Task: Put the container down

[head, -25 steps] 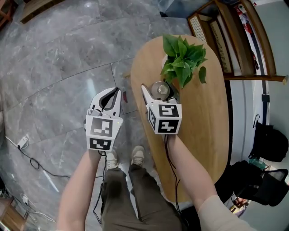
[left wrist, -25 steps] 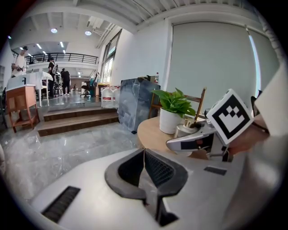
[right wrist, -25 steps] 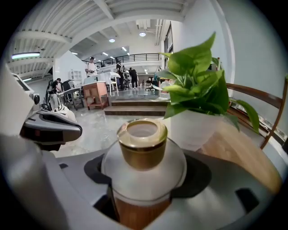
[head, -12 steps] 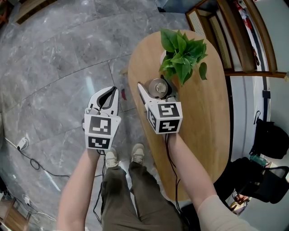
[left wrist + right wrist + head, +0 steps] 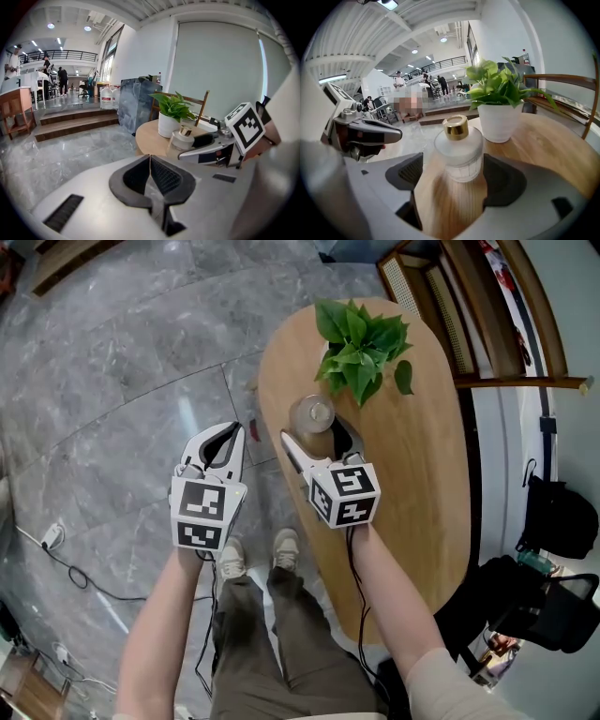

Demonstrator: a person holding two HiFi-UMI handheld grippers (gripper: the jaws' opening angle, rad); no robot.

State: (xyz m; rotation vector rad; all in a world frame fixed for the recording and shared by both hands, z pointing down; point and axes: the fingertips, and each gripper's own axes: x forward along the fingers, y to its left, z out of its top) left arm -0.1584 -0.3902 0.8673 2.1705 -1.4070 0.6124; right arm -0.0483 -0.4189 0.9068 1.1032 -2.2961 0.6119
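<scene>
R jaws: apart on my right gripper (image 5: 452, 174), one pad either side of the container (image 5: 458, 150).
Container: frosted bottle w/ gold cap, upright on the wooden table (image 5: 534, 140), centre of frame.
L jaws: together on my left gripper (image 5: 150, 161), nothing betw. them.
L posn: head view, left gripper (image 5: 225, 432) over the floor, left of the table.
Beyond: potted plant (image 5: 497, 89) in a white pot, upper right, near the container.
</scene>
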